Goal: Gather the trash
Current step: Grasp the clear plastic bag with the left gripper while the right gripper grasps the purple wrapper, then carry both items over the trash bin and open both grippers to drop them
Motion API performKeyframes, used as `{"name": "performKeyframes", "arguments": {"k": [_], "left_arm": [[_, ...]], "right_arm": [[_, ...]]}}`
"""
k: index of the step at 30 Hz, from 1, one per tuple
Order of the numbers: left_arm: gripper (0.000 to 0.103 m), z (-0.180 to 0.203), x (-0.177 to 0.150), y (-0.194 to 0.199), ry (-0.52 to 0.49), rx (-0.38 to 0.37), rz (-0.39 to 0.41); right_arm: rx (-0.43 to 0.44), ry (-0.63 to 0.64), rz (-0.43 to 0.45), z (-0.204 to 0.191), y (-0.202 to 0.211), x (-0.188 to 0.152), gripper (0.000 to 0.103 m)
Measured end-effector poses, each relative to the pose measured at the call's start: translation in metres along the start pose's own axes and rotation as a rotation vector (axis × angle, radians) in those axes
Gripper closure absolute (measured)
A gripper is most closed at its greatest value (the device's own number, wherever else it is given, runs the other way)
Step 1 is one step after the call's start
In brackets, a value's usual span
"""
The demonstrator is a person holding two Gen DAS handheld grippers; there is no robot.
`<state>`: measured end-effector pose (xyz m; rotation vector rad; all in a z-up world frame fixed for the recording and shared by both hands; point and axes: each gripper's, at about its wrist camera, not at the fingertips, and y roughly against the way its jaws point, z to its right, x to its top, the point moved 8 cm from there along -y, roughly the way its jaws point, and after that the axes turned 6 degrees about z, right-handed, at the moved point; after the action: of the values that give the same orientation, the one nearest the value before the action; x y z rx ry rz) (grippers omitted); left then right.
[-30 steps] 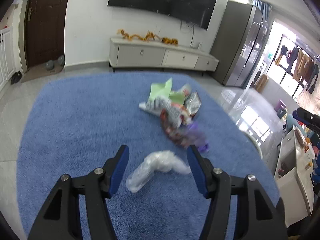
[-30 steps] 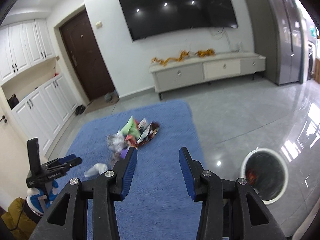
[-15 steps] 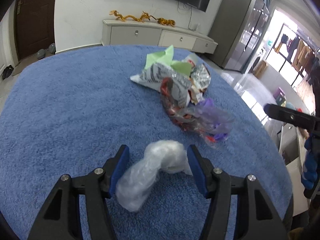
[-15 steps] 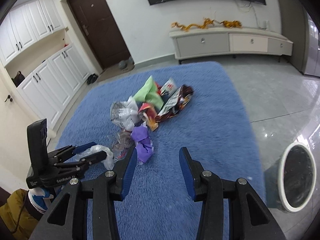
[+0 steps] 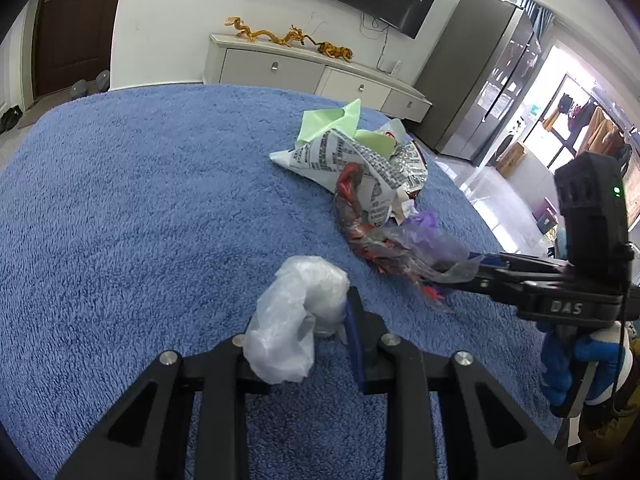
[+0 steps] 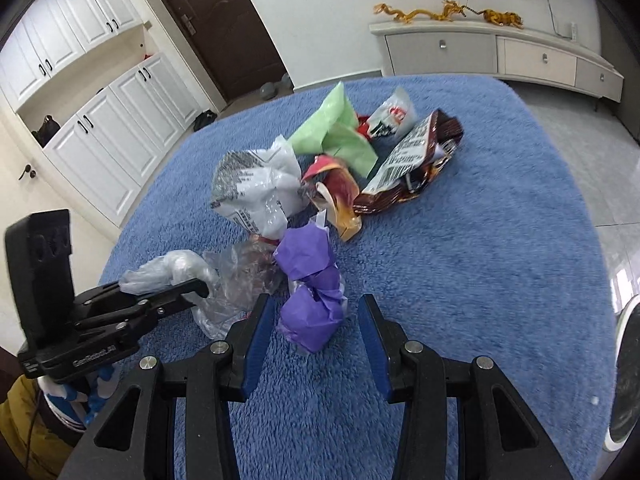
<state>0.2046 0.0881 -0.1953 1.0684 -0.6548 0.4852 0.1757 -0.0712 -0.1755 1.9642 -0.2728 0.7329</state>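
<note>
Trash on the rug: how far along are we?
Nothing looks binned yet. The left gripper has just closed on the clear bag. The right gripper straddles the purple wad, open. The wrapper pile remains on the rug.

The rug (image 5: pixel 140 208) is shaggy matt cloth; the clear bag (image 5: pixel 296 320) is thin glossy plastic, and the purple wad (image 6: pixel 310 280) looks like crumpled matt paper.

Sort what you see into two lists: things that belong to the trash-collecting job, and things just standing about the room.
Job: clear plastic bag in left gripper; purple wrapper between right gripper jaws; green paper; brown snack packet.

Standing about: dragon ornaments, cabinet, door.
</note>
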Motion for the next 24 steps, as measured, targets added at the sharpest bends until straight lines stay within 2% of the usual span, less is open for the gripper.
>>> {"name": "performKeyframes", "arguments": {"k": [2,5,9,13,24], "left_arm": [[0.078,0.0,0.0,0.001,-0.002,0.004,0.002],[0.079,0.001,0.0,0.001,-0.01,0.015,0.005],[0.08,0.007,0.001,0.008,-0.044,0.046,0.025],[0.08,0.012,0.002,0.02,-0.018,0.044,0.042],[0.08,0.061,0.033,0.096,-0.078,0.022,0.168]], "right_arm": [[-0.003,-0.005,0.001,0.002,-0.003,-0.001,0.072],[0.004,-0.009,0.006,0.004,0.001,0.001,0.075],[-0.002,-0.007,0.018,0.008,0.019,-0.006,0.076],[-0.017,-0.014,0.058,0.011,0.05,-0.011,0.076],[-0.055,-0.018,0.232,0.007,0.156,-0.016,0.076]]}}
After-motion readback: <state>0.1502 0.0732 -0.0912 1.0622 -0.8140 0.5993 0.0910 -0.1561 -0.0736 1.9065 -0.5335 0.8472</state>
